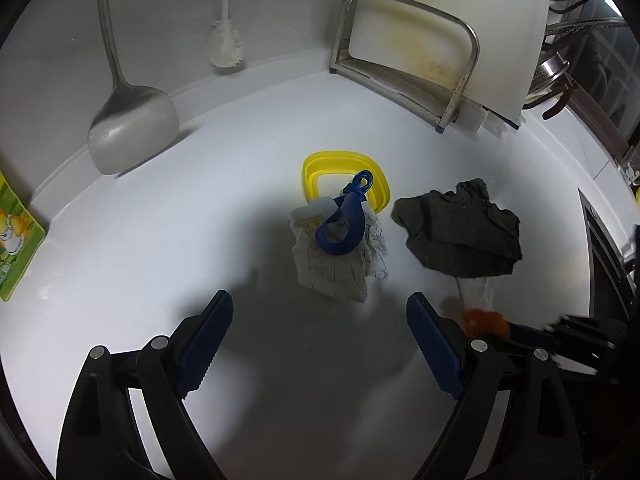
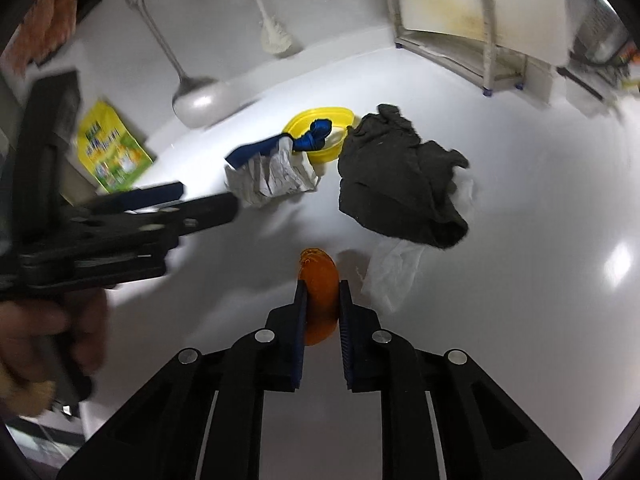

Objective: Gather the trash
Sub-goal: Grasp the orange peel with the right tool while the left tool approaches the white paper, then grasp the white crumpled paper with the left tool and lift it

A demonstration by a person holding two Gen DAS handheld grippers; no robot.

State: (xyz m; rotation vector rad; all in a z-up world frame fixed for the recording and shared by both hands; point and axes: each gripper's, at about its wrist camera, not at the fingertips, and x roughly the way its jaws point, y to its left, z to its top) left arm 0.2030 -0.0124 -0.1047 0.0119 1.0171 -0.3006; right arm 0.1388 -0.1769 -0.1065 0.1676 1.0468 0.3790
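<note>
My right gripper is shut on a curved piece of orange peel, just above the white counter. My left gripper is open with nothing between its fingers, and its blue pads stand wide apart short of a crumpled, grid-lined paper. A knotted blue rubber scrap lies on that paper, partly over a yellow plastic lid. To the right lies a dark grey rag with a white tissue sticking out from under it. The peel shows blurred beside the left gripper's right finger.
A metal spatula and a white brush hang against the back wall. A stained cutting board sits in a steel rack at the back right. A green packet leans at the left. A hand holds the left gripper.
</note>
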